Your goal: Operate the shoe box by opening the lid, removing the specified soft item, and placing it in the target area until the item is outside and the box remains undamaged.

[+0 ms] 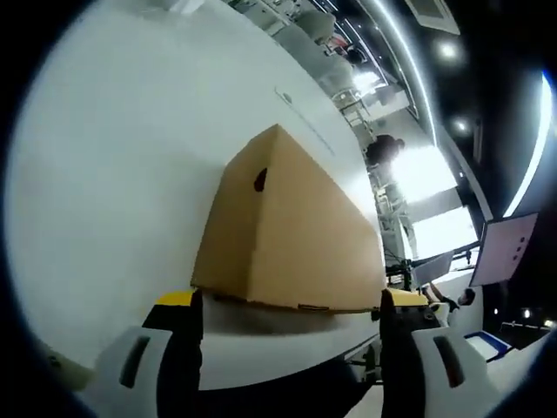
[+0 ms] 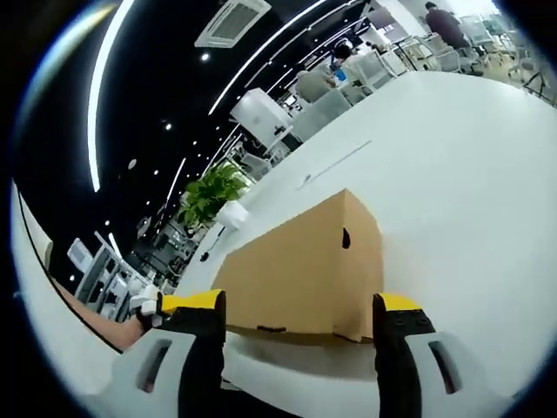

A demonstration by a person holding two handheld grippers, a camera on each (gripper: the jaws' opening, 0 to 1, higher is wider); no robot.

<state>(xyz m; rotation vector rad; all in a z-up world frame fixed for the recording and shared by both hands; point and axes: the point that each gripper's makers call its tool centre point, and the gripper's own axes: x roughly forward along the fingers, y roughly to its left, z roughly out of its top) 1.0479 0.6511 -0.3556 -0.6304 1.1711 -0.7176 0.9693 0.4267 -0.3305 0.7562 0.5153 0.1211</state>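
Shoe box, plain brown cardboard with a small round hole in its end wall, sits closed on the white tabletop near its front edge in the left gripper view, just ahead of the left tongs, which are spread wide and empty. In the right gripper view the same box rests beyond the right tongs, likewise spread and holding nothing. Judging by this, nothing is done: lid unopened, soft item not yet removed.

I'm working in a big open-plan office: a white table, ceiling light strips at upper left, a potted plant and desk chairs behind.
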